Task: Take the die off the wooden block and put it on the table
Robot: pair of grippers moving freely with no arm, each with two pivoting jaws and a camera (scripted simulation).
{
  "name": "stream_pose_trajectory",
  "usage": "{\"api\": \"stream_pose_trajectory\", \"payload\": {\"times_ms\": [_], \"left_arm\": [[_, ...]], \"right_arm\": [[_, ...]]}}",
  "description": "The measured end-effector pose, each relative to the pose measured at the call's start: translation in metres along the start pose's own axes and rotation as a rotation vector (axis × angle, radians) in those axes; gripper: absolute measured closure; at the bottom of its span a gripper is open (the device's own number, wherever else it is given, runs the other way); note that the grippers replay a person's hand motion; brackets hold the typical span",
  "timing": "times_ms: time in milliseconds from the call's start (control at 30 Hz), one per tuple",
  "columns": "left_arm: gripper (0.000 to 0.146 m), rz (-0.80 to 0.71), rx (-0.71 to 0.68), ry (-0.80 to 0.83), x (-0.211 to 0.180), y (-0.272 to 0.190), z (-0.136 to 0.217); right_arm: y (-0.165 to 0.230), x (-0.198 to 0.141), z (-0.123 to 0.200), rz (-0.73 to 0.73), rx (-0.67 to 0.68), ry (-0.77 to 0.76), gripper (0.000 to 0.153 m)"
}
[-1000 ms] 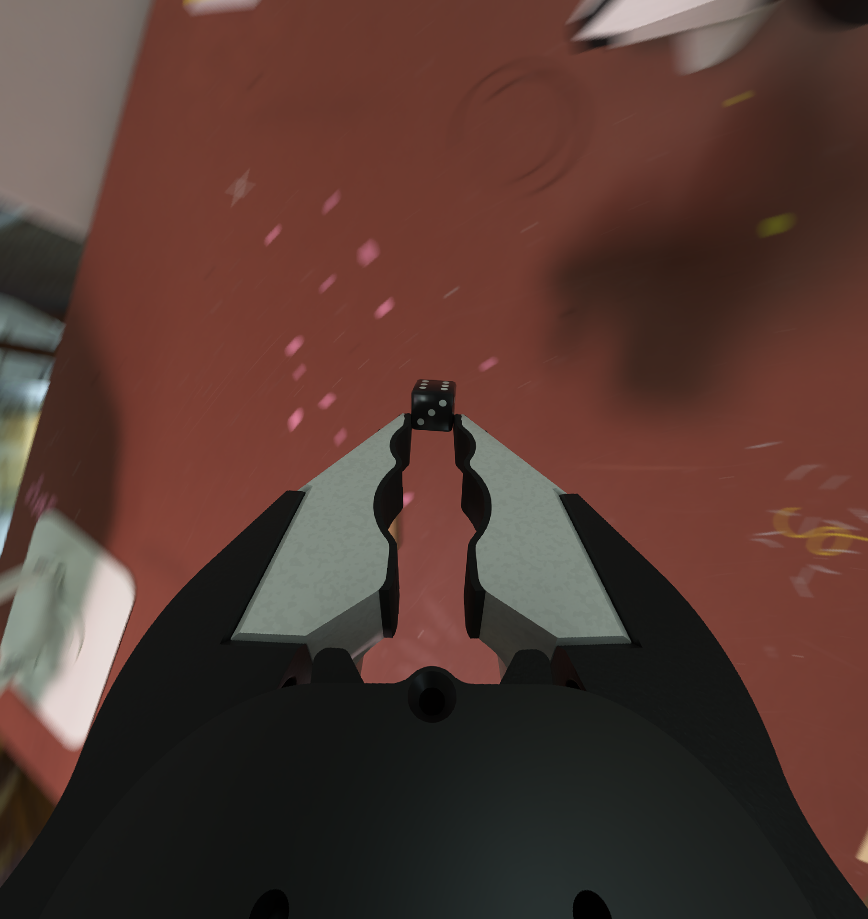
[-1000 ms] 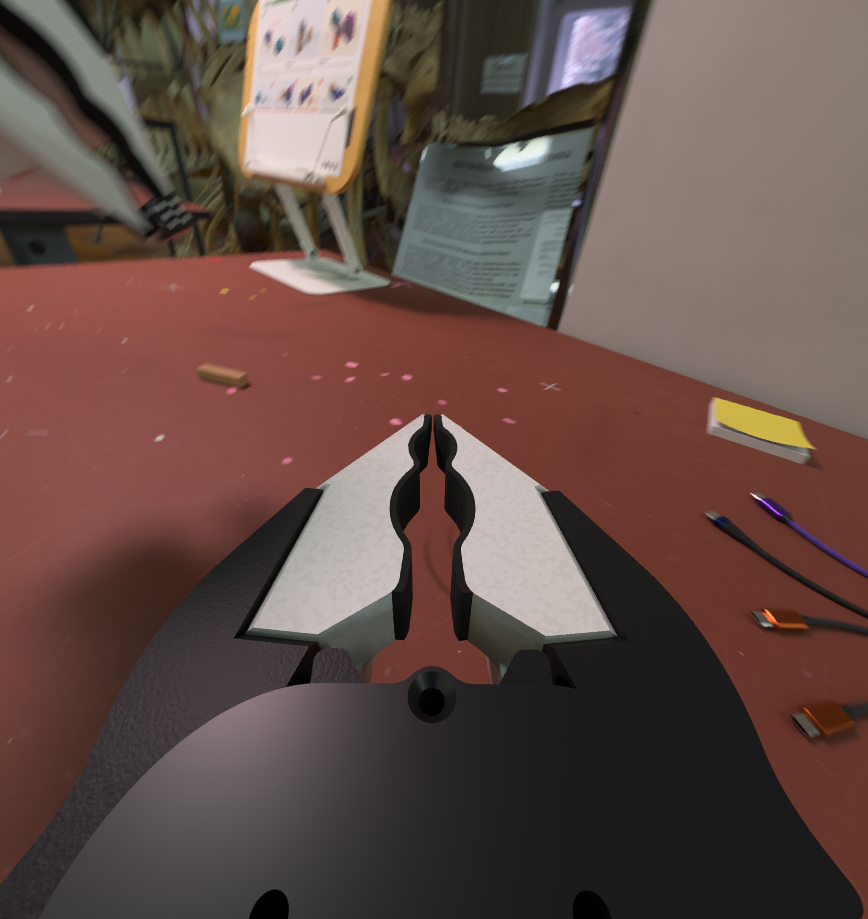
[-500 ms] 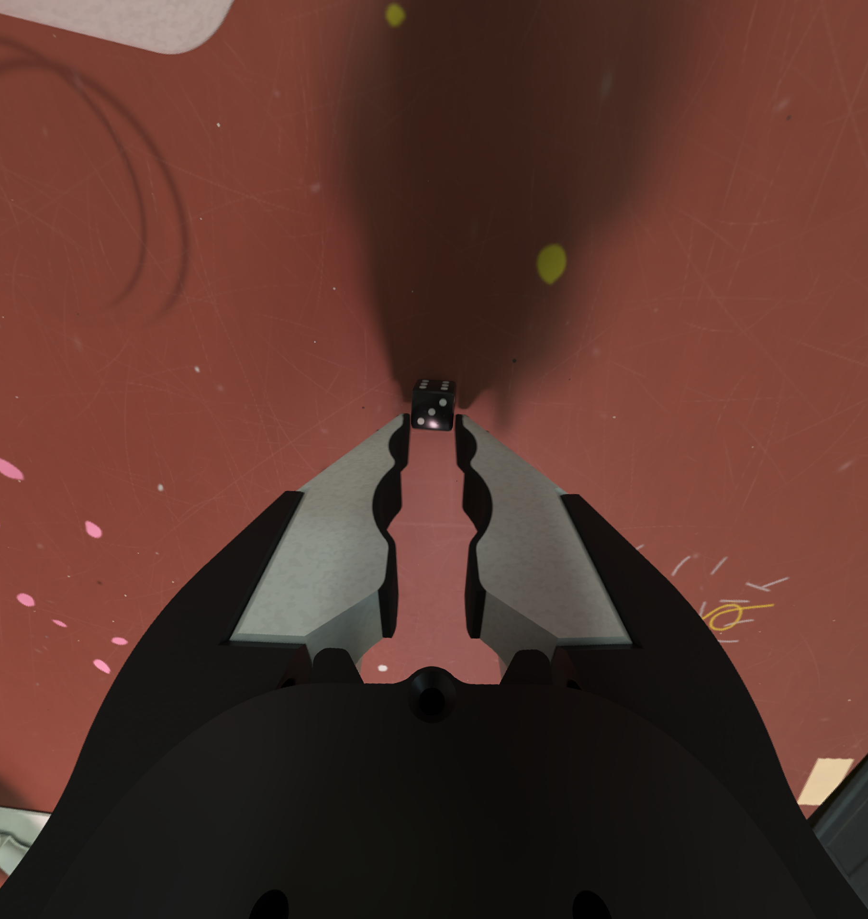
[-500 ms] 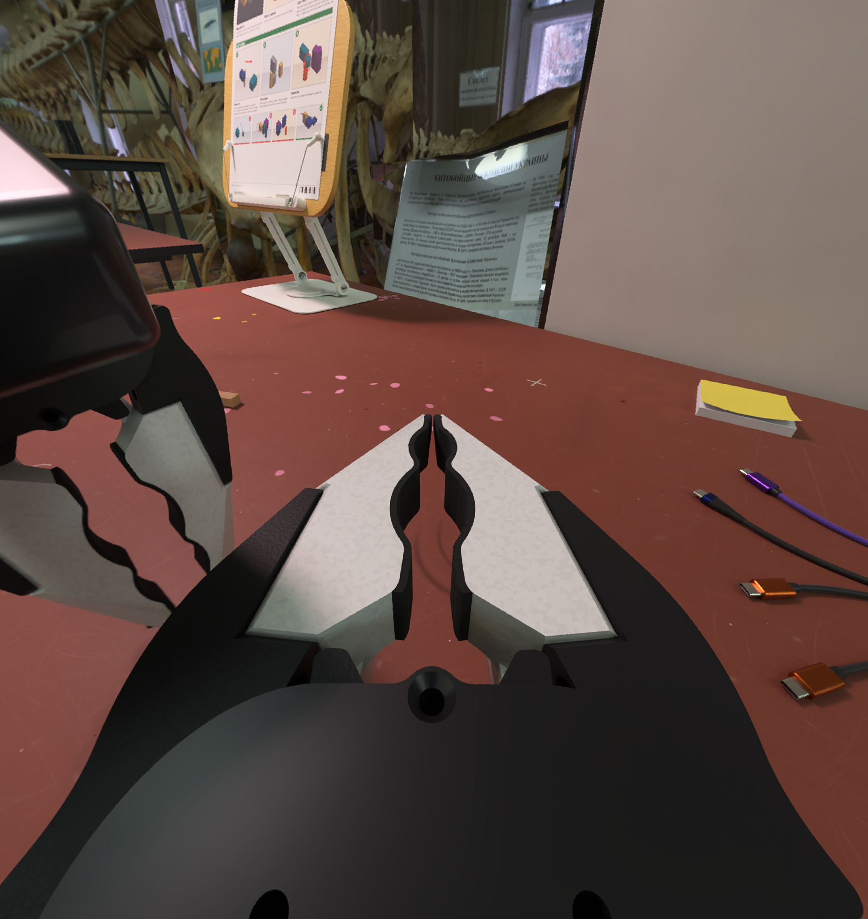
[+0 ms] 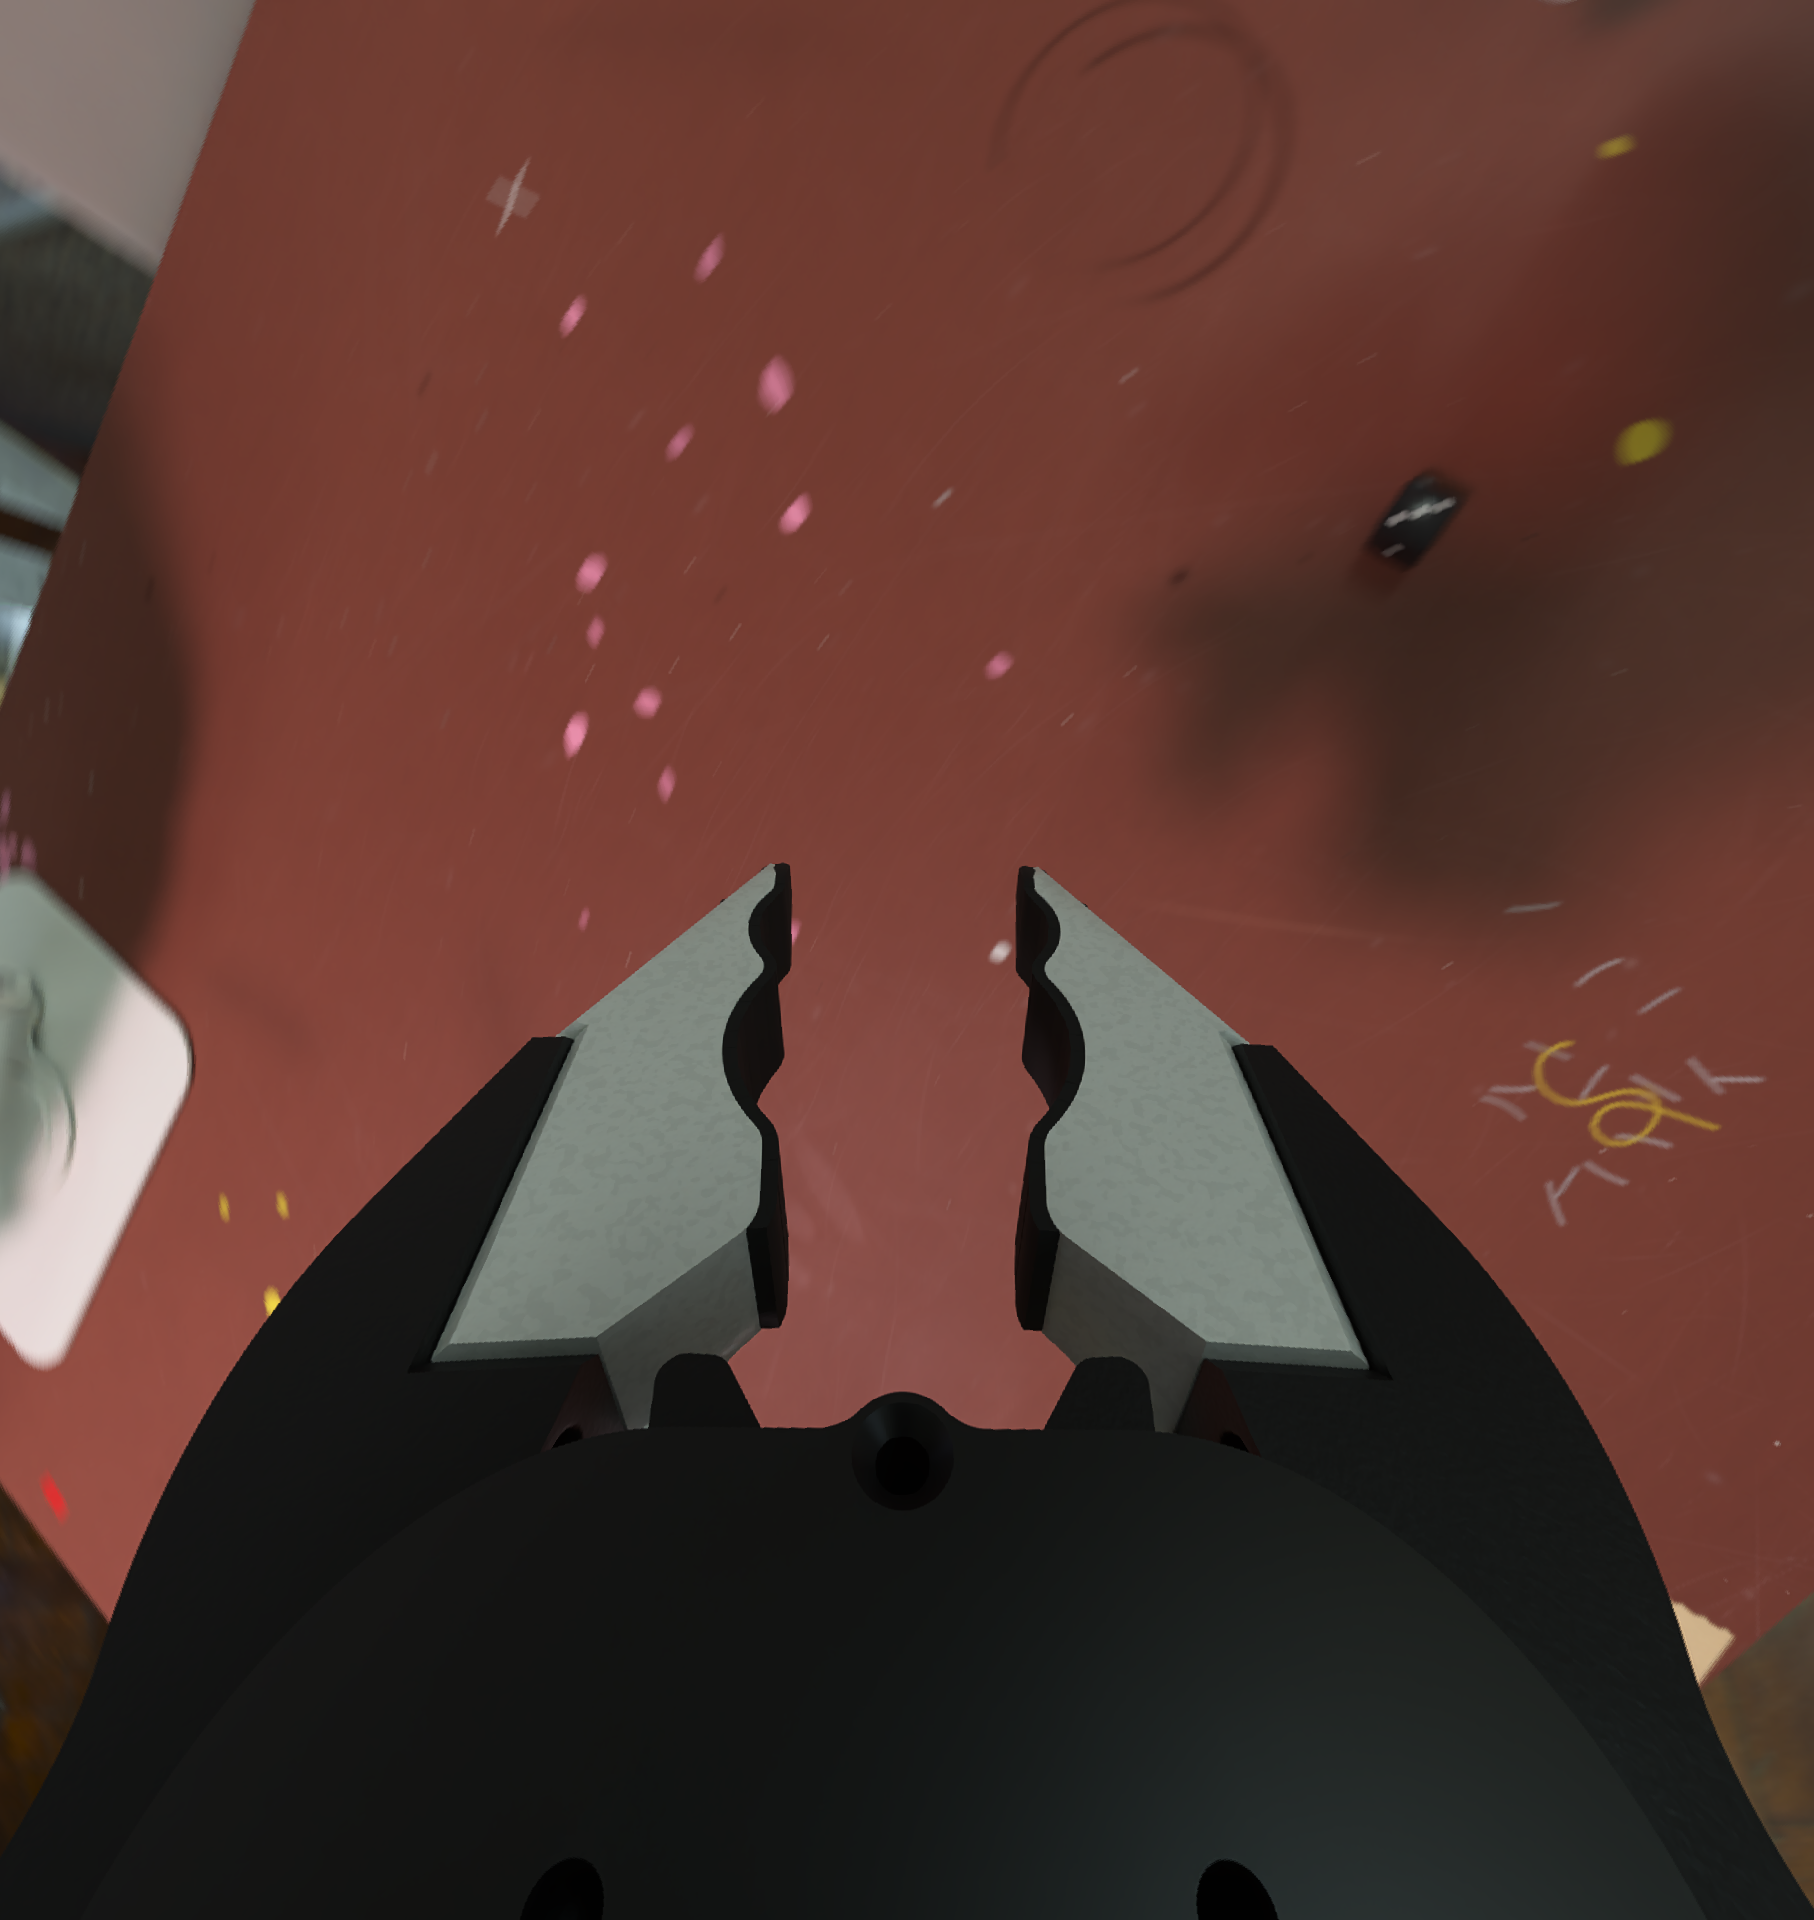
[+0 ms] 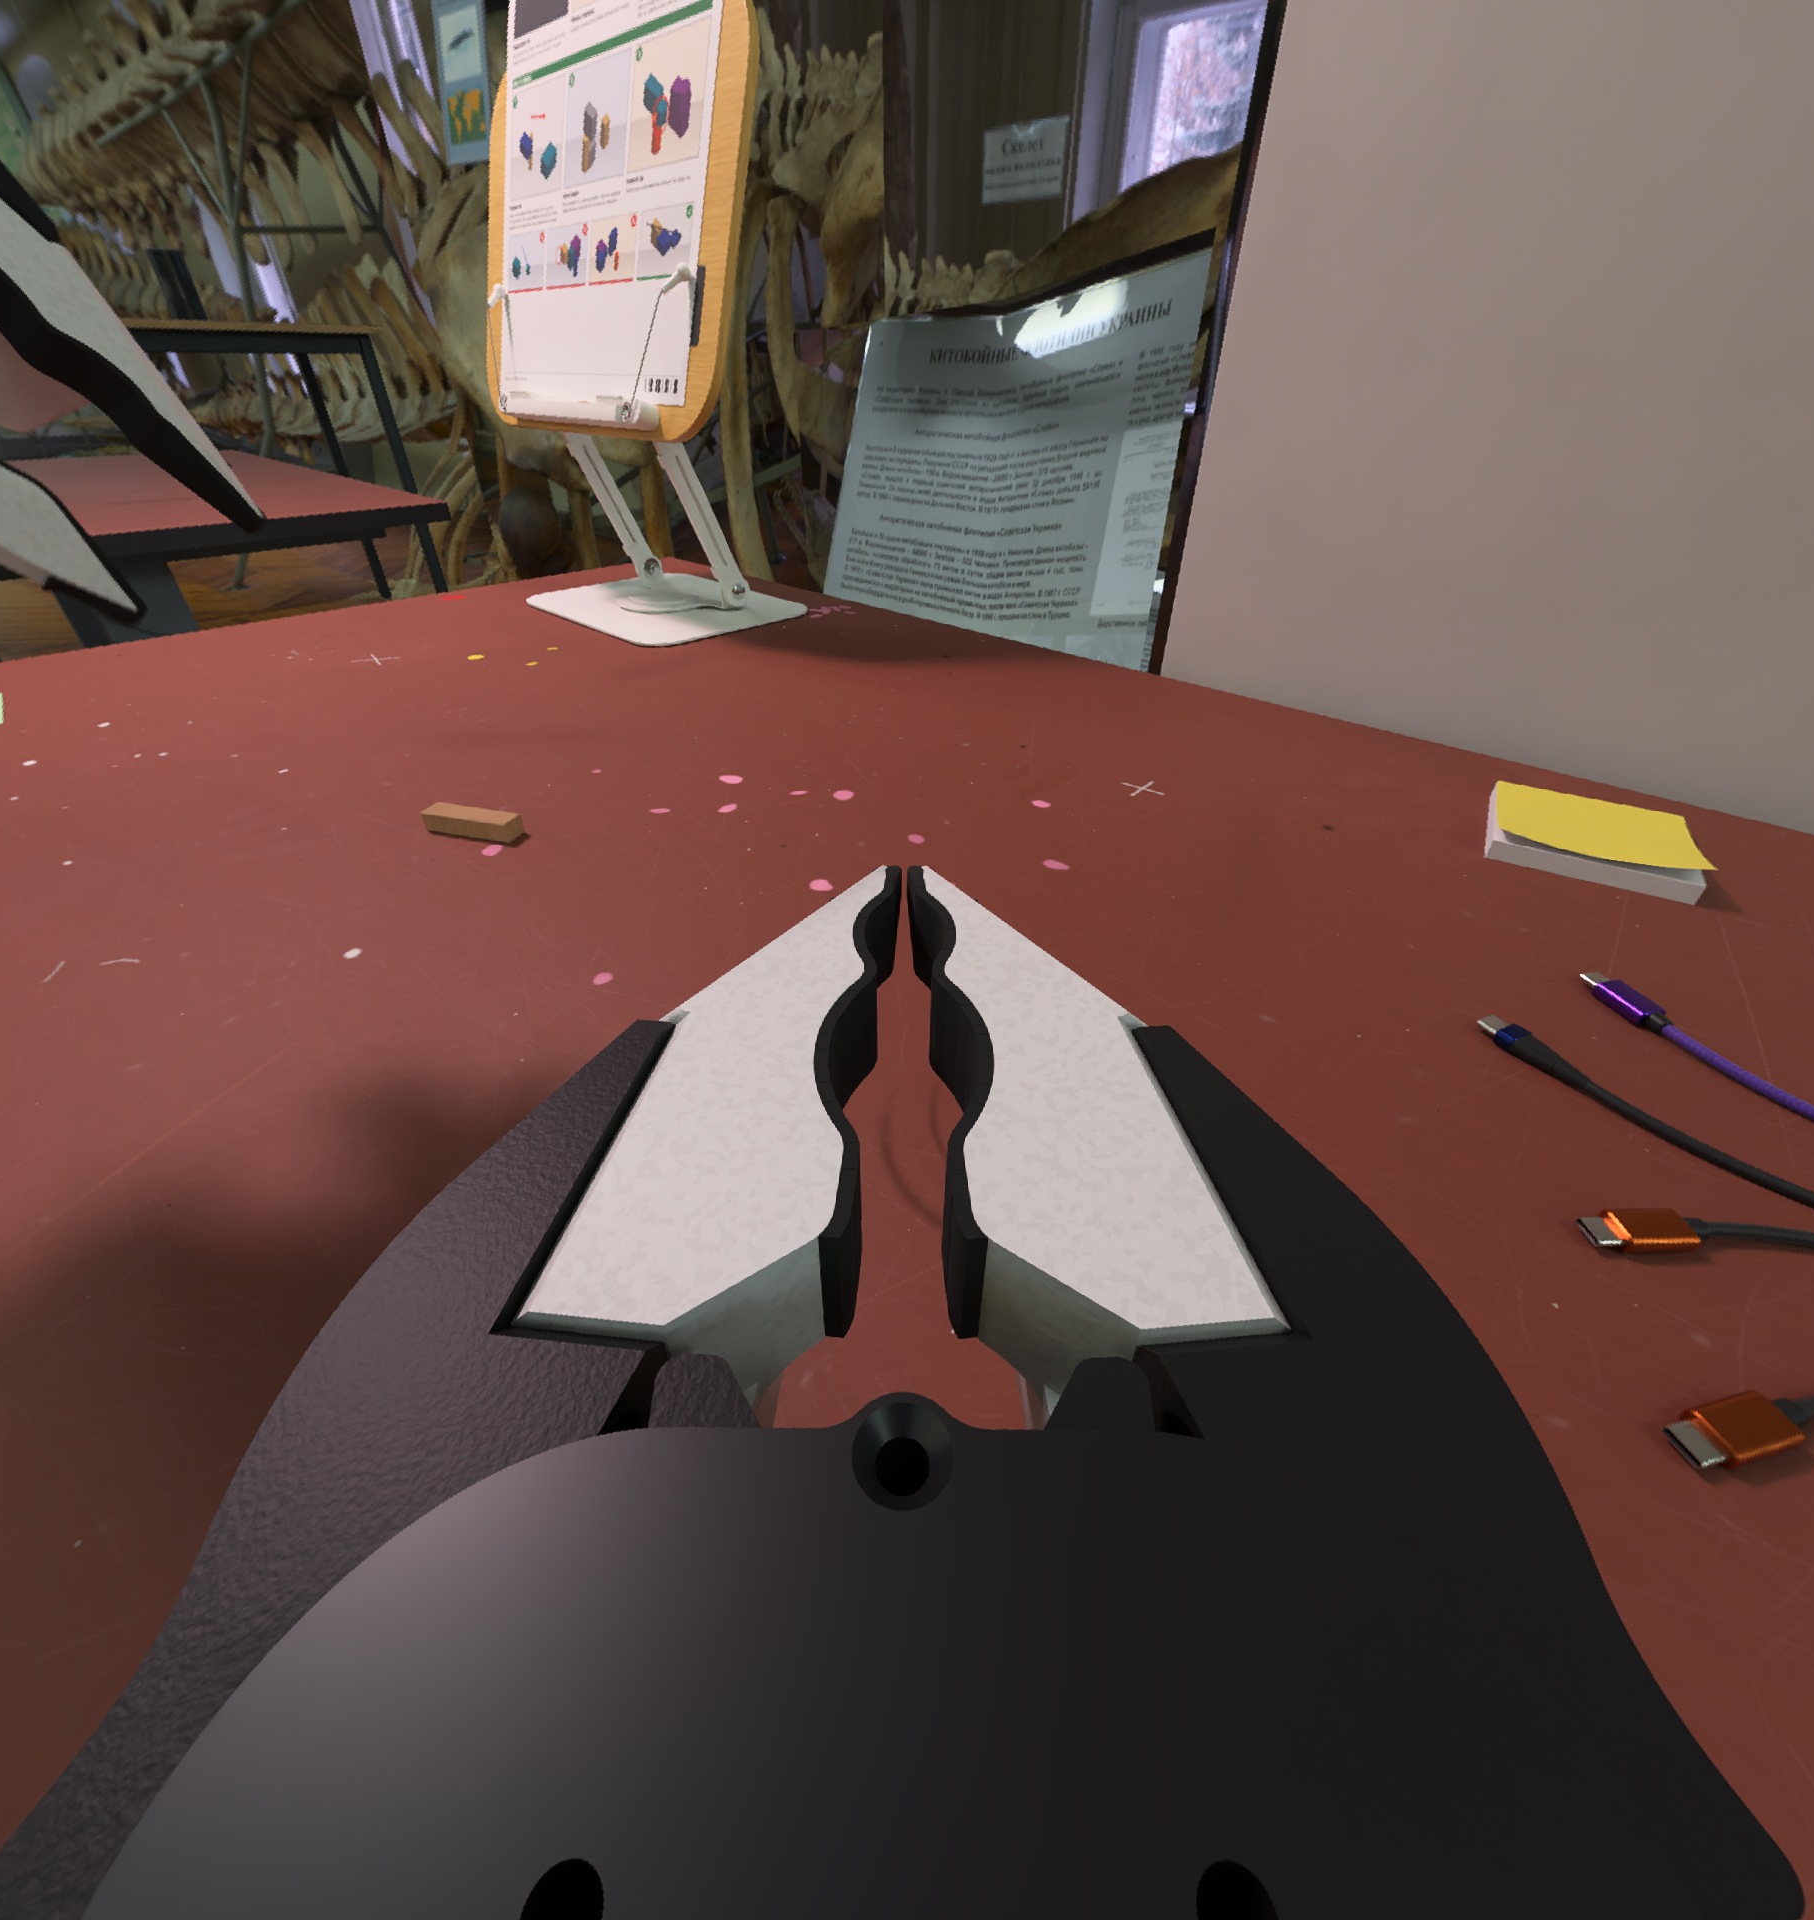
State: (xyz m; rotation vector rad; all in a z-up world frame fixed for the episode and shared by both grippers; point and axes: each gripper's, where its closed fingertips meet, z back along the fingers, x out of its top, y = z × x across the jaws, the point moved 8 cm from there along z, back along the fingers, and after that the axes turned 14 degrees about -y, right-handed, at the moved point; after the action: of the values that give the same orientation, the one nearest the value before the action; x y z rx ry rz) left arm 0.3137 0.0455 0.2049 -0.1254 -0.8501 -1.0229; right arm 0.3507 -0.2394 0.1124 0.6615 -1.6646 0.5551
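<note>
The black die (image 5: 1414,516) lies on the red table (image 5: 882,520), blurred, up and to the right of my left gripper (image 5: 901,883). The left gripper is open and empty, well above the table. The wooden block (image 6: 473,822) lies on the table at the left in the right wrist view, with nothing on it. My right gripper (image 6: 901,878) is shut and empty, low over the table. The left gripper's fingers (image 6: 72,416) show high at the left edge of the right wrist view.
A tablet stand with a picture board (image 6: 612,260) stands at the table's far edge; its white base (image 5: 51,1122) shows in the left wrist view. A yellow sticky-note pad (image 6: 1599,842) and several cables (image 6: 1713,1091) lie at the right. A wall panel (image 6: 1557,364) rises at the back right.
The left gripper has opened and let go of the die, which now lies on the table. The left gripper has risen and pulled back. The right gripper has stayed shut.
</note>
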Motion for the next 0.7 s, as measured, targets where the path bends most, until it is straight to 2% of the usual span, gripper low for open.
{"api": "stream_pose_trajectory", "payload": {"times_ms": [133, 300, 367, 500, 600, 700], "left_arm": [[0.101, 0.128, 0.057, 0.035, -0.046, 0.027, 0.018], [0.098, 0.179, 0.061, 0.167, -0.092, 0.047, 0.010], [0.097, 0.199, 0.110, 0.156, -0.101, 0.054, 0.006], [0.096, 0.325, 0.162, 0.030, -0.109, 0.067, 0.003], [0.095, 0.317, 0.138, 0.039, -0.116, 0.069, 0.003], [0.096, 0.280, 0.035, 0.095, -0.116, 0.064, -0.001]], "right_arm": [[0.003, -0.001, -0.003, 0.017, 0.005, 0.016, 0.152], [0.007, -0.004, -0.008, 0.060, 0.017, 0.044, 0.152], [0.008, -0.004, -0.009, 0.070, 0.018, 0.051, 0.152], [0.009, -0.006, -0.011, 0.085, 0.015, 0.071, 0.152], [0.012, -0.007, -0.011, 0.109, 0.018, 0.078, 0.152], [0.013, -0.008, -0.013, 0.123, 0.030, 0.092, 0.152]]}}
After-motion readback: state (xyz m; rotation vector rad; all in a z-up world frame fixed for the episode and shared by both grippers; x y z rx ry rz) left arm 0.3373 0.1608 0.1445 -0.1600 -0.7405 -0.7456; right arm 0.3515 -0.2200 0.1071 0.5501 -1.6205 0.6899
